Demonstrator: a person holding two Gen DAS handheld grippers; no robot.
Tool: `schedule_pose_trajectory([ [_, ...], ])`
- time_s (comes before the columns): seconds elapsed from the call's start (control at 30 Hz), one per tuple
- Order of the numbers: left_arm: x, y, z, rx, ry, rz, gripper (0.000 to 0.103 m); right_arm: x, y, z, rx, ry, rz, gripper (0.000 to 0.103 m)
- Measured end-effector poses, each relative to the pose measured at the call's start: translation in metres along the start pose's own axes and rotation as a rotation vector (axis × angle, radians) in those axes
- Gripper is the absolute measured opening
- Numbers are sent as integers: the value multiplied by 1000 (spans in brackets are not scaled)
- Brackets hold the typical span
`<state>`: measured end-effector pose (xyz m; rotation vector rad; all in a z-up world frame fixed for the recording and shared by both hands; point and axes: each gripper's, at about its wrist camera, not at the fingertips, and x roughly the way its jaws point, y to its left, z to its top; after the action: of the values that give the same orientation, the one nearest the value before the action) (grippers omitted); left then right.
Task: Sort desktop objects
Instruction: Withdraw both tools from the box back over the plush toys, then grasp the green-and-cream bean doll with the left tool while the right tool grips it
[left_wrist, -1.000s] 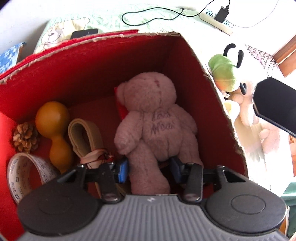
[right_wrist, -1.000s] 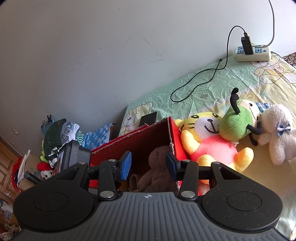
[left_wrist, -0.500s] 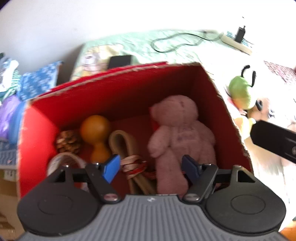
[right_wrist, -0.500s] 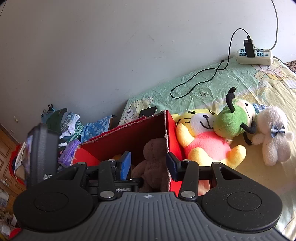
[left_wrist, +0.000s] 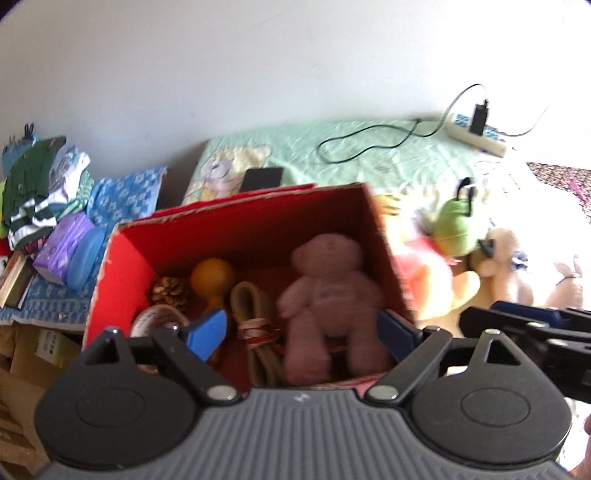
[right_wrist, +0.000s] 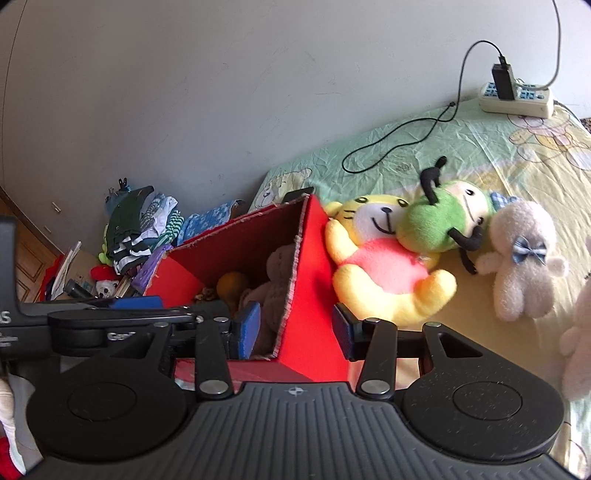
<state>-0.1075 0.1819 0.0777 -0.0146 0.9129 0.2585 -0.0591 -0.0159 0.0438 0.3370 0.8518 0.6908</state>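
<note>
A red box (left_wrist: 125, 254) stands on the bed. In it lie a brown teddy bear (left_wrist: 328, 291), an orange gourd (left_wrist: 212, 275), a pine cone (left_wrist: 170, 291), a tape roll (left_wrist: 155, 319) and a beige strap (left_wrist: 251, 314). My left gripper (left_wrist: 301, 334) is open and empty, above the box's near edge. My right gripper (right_wrist: 295, 328) is open and empty, over the box's right wall (right_wrist: 314, 295). A yellow plush (right_wrist: 384, 258), a green plush (right_wrist: 439, 218) and a white plush (right_wrist: 521, 254) lie on the bed to the right of the box.
A power strip (right_wrist: 517, 99) with a black cable (right_wrist: 402, 144) lies at the back of the bed. A phone (left_wrist: 262, 179) lies behind the box. Folded clothes (left_wrist: 40, 184) and a purple pack (left_wrist: 62, 247) sit to the left. The wall is close behind.
My left gripper opened, let go of the brown bear's leg and pulled back up out of the box; the bear stays inside. My right gripper moved nearer the box.
</note>
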Motion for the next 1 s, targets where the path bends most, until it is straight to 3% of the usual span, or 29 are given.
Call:
schedule_pose_trajectory([
  [0.3,-16,-70,-15,45,-24,-117,89,-33,-64,-6,75,37,-20,47],
  [0.57,8,-119,-15,38,40,-188,84,-54,-113,-7,146,46,-51,47],
  [0.63,13,-127,-12,45,56,-180,79,-58,-123,-6,169,42,-52,47],
  [1.0,35,-154,15,140,43,-124,74,-57,-163,17,384,36,20,52],
])
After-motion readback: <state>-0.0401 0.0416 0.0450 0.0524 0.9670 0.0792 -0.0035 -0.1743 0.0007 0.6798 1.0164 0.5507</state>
